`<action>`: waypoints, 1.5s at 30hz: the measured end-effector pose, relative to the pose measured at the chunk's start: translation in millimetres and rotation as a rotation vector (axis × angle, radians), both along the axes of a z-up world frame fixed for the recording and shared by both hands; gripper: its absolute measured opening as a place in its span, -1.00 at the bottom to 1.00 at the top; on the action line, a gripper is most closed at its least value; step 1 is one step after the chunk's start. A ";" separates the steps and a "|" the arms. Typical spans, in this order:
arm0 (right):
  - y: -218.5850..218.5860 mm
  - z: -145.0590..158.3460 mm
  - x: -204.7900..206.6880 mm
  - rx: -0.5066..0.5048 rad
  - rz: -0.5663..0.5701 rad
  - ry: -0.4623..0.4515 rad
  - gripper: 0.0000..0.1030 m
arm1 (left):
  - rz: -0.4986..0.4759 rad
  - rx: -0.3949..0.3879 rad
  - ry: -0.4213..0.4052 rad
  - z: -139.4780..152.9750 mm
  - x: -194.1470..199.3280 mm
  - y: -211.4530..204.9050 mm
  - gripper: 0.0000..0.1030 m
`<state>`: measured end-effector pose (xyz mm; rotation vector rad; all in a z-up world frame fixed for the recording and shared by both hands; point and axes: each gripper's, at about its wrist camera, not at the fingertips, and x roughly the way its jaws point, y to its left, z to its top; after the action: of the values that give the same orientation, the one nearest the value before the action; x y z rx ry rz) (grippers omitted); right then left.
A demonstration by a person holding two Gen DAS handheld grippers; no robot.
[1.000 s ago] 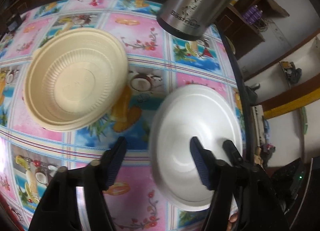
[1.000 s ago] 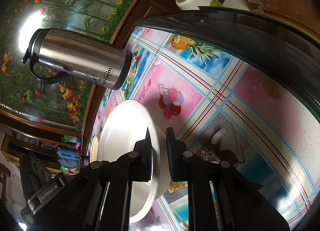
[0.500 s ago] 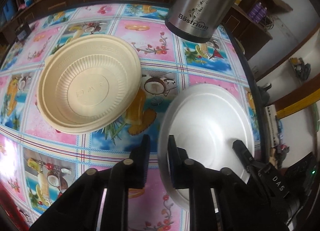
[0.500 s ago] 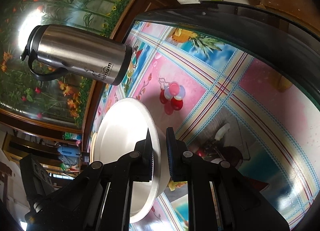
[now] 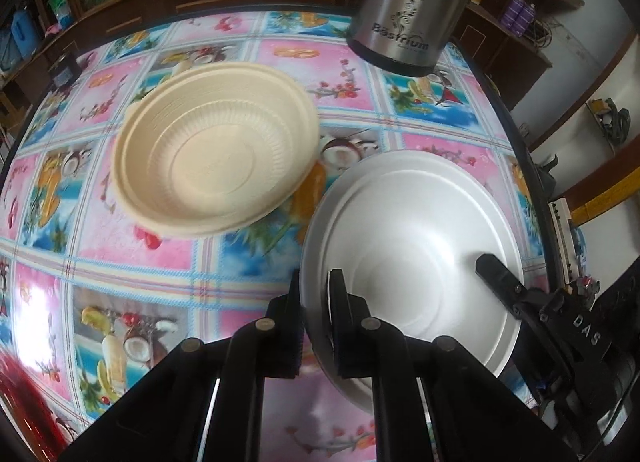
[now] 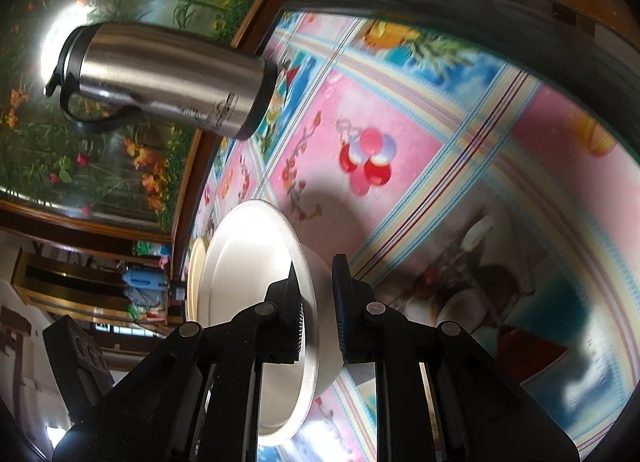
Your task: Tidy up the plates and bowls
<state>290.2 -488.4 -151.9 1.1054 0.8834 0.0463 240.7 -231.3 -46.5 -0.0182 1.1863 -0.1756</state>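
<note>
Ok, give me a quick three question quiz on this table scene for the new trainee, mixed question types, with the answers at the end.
1. True or false: the left gripper is shut on the white bowl's rim.
2. Which bowl does the right gripper grip? A) the cream bowl B) the white bowl
3. What steel item stands on the tablecloth beyond both bowls?

Key: 1 true. 2 B. 3 the steel flask.
</note>
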 end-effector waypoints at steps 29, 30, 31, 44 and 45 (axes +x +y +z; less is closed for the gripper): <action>178.8 19.9 -46.7 -0.284 0.367 -0.112 -0.75 | 0.140 -0.052 -0.025 -1.7 -112.5 171.0 -0.78; 181.6 21.1 -48.1 -0.287 0.371 -0.119 -0.75 | 0.138 -0.056 -0.025 -2.6 -116.5 173.7 -0.77; 184.7 22.4 -49.4 -0.296 0.375 -0.125 -0.75 | 0.136 -0.057 -0.027 -3.2 -120.9 176.0 -0.77; 232.4 30.2 -96.8 -0.447 0.453 -0.170 -0.75 | 0.144 -0.011 -0.089 -3.9 -171.3 209.3 -0.74; 234.4 30.2 -99.9 -0.449 0.459 -0.172 -0.75 | 0.145 -0.008 -0.092 -3.9 -175.3 211.8 -0.74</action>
<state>190.4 -253.9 -121.7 0.4606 0.9198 0.3037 65.5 -19.6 -50.4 -0.1014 1.0879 -0.0532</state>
